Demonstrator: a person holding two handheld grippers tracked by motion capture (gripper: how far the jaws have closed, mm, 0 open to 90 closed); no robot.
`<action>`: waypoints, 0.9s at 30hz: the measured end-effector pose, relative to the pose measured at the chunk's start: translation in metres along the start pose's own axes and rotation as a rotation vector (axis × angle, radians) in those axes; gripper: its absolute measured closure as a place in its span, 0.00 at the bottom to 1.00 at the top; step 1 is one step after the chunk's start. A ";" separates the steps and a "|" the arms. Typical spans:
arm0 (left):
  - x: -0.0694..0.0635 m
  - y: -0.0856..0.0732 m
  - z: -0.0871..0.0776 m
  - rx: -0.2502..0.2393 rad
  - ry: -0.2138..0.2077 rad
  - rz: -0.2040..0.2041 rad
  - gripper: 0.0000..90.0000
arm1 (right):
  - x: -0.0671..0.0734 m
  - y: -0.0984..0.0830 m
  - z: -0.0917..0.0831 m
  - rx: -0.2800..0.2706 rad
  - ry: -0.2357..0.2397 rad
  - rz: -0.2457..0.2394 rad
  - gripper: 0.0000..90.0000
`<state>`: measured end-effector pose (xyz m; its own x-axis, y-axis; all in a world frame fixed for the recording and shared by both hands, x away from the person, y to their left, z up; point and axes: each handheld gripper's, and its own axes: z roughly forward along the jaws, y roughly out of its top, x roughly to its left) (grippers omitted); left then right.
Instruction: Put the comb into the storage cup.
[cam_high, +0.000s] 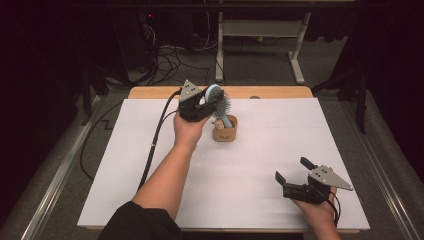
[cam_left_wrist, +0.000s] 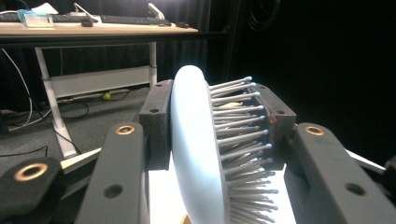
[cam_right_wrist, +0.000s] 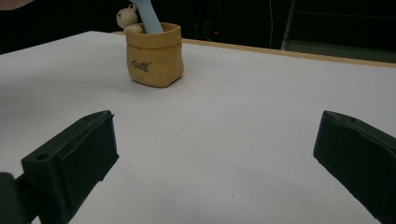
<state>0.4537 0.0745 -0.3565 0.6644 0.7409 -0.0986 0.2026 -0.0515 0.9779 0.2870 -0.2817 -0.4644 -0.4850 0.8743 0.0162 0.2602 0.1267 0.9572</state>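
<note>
You are clamping the left tongs (cam_high: 209, 101) across the hairbrush (cam_high: 218, 100) head, steering its handle into the pouch (cam_high: 225, 129); the right tongs (cam_high: 294, 172) are resting open.

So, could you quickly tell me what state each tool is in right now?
Left tool: shut on the hairbrush head, handle in the pouch.
Right tool: open, holding nothing.

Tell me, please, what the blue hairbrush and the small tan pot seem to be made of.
The hairbrush: probably plastic, since its pale blue back looks smooth and matte; its thin grey bristles with rounded tips could be metal or plastic. The pot: its soft, rolled rim and wrinkled sides look like a paper or leather-like bag, though glazed ceramic is possible.
</note>
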 end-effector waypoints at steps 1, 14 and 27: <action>0.000 0.000 0.000 0.000 -0.001 0.000 0.62 | 0.000 0.000 0.000 0.000 0.001 0.004 0.00; 0.005 0.000 0.000 0.013 0.007 -0.009 0.57 | 0.001 0.000 0.001 0.004 0.000 -0.003 0.00; 0.011 0.000 -0.003 0.059 0.033 -0.011 0.45 | 0.001 0.000 0.001 0.008 0.000 -0.009 0.00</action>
<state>0.4594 0.0848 -0.3571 0.6384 0.7629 -0.1019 0.2521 -0.0822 0.9642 0.2873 -0.2799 -0.4650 -0.4878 0.8729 0.0076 0.2624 0.1383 0.9550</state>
